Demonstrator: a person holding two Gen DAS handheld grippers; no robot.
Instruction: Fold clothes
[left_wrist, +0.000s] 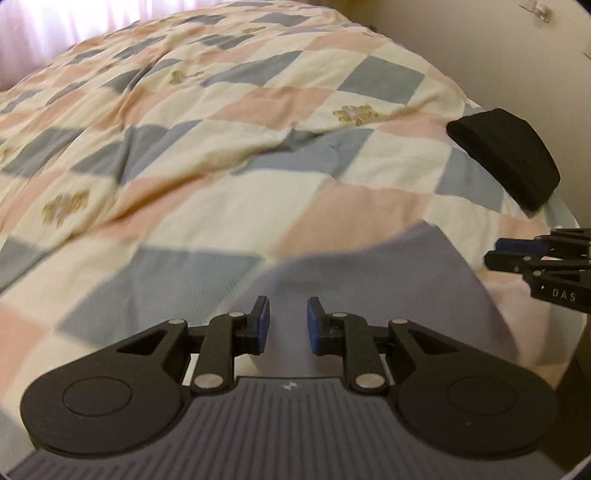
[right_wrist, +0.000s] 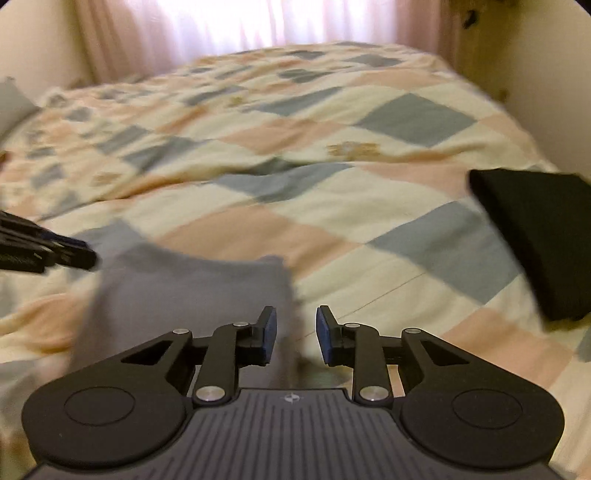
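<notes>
A folded lavender-grey garment (left_wrist: 373, 280) lies on the checked quilt right in front of both grippers, blurred by motion. My left gripper (left_wrist: 288, 323) hovers over its near edge, open, with nothing between the blue pads. In the right wrist view the same garment (right_wrist: 184, 288) sits to the lower left, and my right gripper (right_wrist: 296, 334) stands open over its right edge. The right gripper (left_wrist: 496, 253) shows at the right edge of the left wrist view. The left gripper (right_wrist: 83, 253) enters from the left of the right wrist view.
A folded black garment (left_wrist: 506, 155) (right_wrist: 539, 240) rests near the bed's right edge. The pastel checked quilt (left_wrist: 221, 147) covers the bed. Pink curtains (right_wrist: 258, 26) hang behind, a wall (left_wrist: 480, 44) runs along the right, and a grey pillow (right_wrist: 11, 103) lies far left.
</notes>
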